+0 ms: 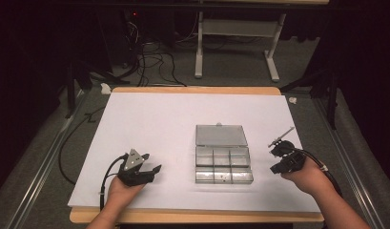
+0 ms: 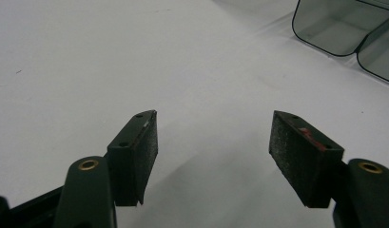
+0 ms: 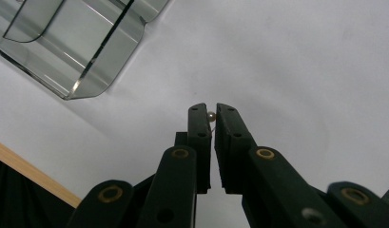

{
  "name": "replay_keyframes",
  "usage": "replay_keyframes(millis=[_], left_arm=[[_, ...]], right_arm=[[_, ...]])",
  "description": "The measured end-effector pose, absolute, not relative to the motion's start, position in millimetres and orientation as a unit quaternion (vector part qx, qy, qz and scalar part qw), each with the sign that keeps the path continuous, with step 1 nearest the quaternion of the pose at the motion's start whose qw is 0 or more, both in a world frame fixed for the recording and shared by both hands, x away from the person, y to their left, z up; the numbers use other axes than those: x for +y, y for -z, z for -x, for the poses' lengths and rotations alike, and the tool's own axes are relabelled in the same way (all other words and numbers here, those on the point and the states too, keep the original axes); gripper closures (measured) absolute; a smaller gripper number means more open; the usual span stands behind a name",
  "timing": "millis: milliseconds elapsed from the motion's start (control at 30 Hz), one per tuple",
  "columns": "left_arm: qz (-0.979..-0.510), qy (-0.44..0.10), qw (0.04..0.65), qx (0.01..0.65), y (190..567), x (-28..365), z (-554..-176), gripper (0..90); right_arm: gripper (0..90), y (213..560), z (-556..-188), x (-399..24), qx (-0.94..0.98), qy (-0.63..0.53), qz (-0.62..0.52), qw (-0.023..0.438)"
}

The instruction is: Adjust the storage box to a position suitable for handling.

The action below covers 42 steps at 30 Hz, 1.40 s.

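box (image 1: 223,155): clear glossy plastic; pearl (image 3: 211,115): glossy; table (image 1: 149,119): matt white; pads (image 2: 292,156): rough black

Lab recording bay: black curtains (image 1: 21,71), floor cables (image 1: 154,57), white-topped table (image 1: 149,119), carpet floor (image 1: 230,67).

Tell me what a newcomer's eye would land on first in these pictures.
First, the clear compartment box, lid open, on the white table, right of centre. Next, the right gripper beside the box, fingers nearly shut on a tiny pearl-like bead at their tips. Last, the left gripper low near the table's front left, its fingers wide apart with nothing between them.
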<state>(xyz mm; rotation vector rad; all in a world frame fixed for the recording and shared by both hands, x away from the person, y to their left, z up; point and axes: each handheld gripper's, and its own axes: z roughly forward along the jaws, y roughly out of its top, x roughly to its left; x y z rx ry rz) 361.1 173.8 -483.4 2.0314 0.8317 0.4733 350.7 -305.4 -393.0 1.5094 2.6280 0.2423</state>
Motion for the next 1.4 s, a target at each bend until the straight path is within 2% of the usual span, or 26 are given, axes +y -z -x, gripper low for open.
replay_keyframes(millis=[600, 1400], left_arm=[[-0.815, -0.188, 0.434, 0.334, 483.5, 173.8, -361.2, 33.9], [-0.815, -0.187, 0.435, 0.334, 483.5, 173.7, -361.3, 33.9]], right_arm=[[86.1, 380.5, -350.9, -283.6, 0.874, -0.089, -0.476, 0.053], [86.0, 381.4, -356.2, -226.5, 0.901, -0.099, -0.421, 0.046]])
